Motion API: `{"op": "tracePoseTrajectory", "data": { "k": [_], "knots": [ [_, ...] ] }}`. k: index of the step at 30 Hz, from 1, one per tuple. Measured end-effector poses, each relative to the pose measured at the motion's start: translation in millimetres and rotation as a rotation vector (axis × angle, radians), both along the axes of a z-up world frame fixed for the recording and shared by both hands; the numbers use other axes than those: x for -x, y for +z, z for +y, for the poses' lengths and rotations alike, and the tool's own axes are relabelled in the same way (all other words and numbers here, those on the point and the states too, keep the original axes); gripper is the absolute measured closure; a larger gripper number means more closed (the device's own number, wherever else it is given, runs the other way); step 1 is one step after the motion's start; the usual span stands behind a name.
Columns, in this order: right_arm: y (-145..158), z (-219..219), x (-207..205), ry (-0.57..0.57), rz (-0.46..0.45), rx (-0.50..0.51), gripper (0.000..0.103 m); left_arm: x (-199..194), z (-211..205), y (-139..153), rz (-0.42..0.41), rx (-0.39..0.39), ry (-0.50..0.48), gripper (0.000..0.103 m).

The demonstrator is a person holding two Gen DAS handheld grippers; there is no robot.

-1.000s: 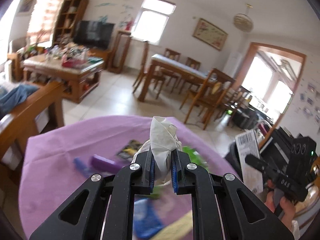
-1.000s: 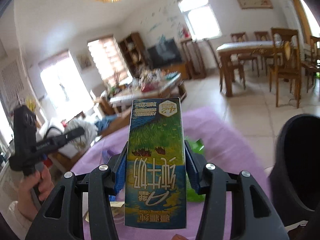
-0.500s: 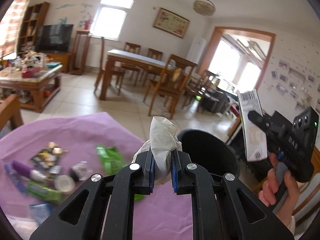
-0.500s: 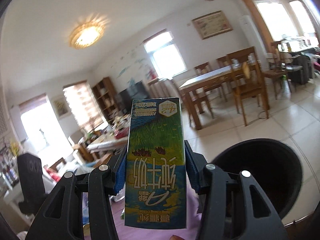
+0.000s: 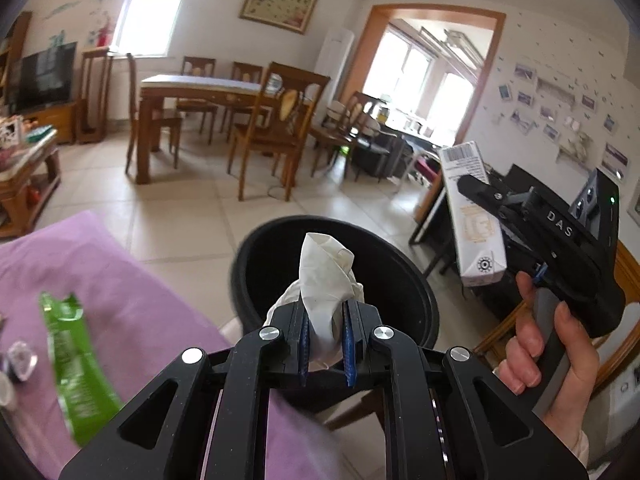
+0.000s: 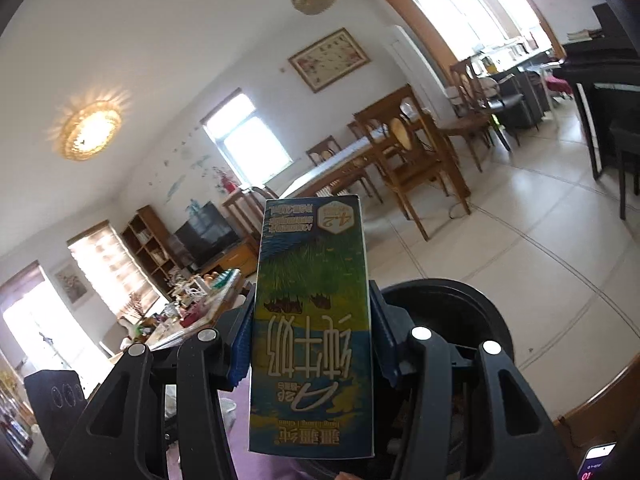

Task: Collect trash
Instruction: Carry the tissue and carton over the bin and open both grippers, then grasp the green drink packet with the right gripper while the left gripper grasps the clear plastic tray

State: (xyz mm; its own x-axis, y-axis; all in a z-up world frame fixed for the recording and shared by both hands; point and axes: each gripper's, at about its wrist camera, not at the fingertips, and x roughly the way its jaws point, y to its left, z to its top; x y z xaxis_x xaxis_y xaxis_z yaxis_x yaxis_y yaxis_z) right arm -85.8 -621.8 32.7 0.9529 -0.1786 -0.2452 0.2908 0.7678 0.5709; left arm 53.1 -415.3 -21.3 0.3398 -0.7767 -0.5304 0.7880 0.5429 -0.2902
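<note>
Two hand-held grippers: one tissue (image 5: pixel 326 280), one carton (image 6: pixel 310 320), one bin (image 5: pixel 384 280)

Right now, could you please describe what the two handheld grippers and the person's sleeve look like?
Both grippers, left and right, are matte black with silver screws and blue ribbed pads. The right one's pistol-shaped body carries white "DAS" lettering and a green light. Only a pale cuff shows.
</note>
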Motion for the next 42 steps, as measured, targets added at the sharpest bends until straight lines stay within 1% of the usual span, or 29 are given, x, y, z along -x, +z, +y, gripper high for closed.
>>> {"op": "tracePoseTrajectory", "data": {
  "k": [4,7,10,13,16,18,19,20,21,22,23,24,28,30,32,36,39,42],
  "knots": [
    [-18,-12,-6,-0.003,0.040,-0.026,0.053,-6,-35,-21,0.026,-0.025,-0.013,0.089],
    [-34,-19,-12,0.000,0.070,-0.057,0.053,-14,-52,-33,0.040,-0.043,-0.016,0.089],
    [-44,-22,-13,0.003,0.093,-0.074,0.053,-19,-64,-43,0.052,-0.056,-0.015,0.089],
    [-54,-20,-12,0.008,0.110,-0.093,0.053,-23,-64,-52,0.062,-0.062,-0.015,0.089],
    [-61,-22,-12,0.016,0.122,-0.104,0.053,-29,-72,-57,0.065,-0.074,-0.021,0.089],
    [-64,-22,-12,0.027,0.129,-0.107,0.051,-32,-73,-58,0.066,-0.081,-0.024,0.089],
    [-66,-21,-13,0.033,0.135,-0.109,0.051,-33,-76,-59,0.064,-0.086,-0.024,0.086],
    [-67,-20,-14,0.040,0.145,-0.113,0.050,-34,-78,-59,0.062,-0.090,-0.024,0.077],
    [-67,-22,-16,0.044,0.148,-0.116,0.041,-31,-79,-57,0.058,-0.093,-0.018,0.063],
    [-68,-22,-15,0.045,0.148,-0.121,0.027,-29,-77,-56,0.046,-0.100,-0.002,0.054],
    [-68,-21,-15,0.046,0.144,-0.130,0.015,-30,-73,-55,0.032,-0.102,0.015,0.041],
    [-67,-19,-13,0.050,0.135,-0.136,0.015,-30,-69,-53,0.017,-0.109,0.033,0.036],
    [-58,-10,-14,0.066,0.142,-0.101,0.015,-28,-46,-37,0.006,-0.098,0.055,0.035],
    [-55,-4,-16,0.083,0.145,-0.089,0.015,-24,-31,-30,0.003,-0.089,0.077,0.028],
    [-50,5,-21,0.103,0.153,-0.065,0.015,-22,-8,-21,-0.010,-0.078,0.110,0.026],
    [-43,33,-32,0.159,0.179,-0.004,0.015,-19,50,-10,-0.009,-0.059,0.174,0.026],
    [-39,59,-45,0.223,0.204,0.041,0.015,-21,107,-1,-0.018,-0.062,0.245,0.026],
    [-36,97,-59,0.306,0.235,0.097,0.015,-19,176,3,-0.034,-0.078,0.340,0.025]
  ]
}}
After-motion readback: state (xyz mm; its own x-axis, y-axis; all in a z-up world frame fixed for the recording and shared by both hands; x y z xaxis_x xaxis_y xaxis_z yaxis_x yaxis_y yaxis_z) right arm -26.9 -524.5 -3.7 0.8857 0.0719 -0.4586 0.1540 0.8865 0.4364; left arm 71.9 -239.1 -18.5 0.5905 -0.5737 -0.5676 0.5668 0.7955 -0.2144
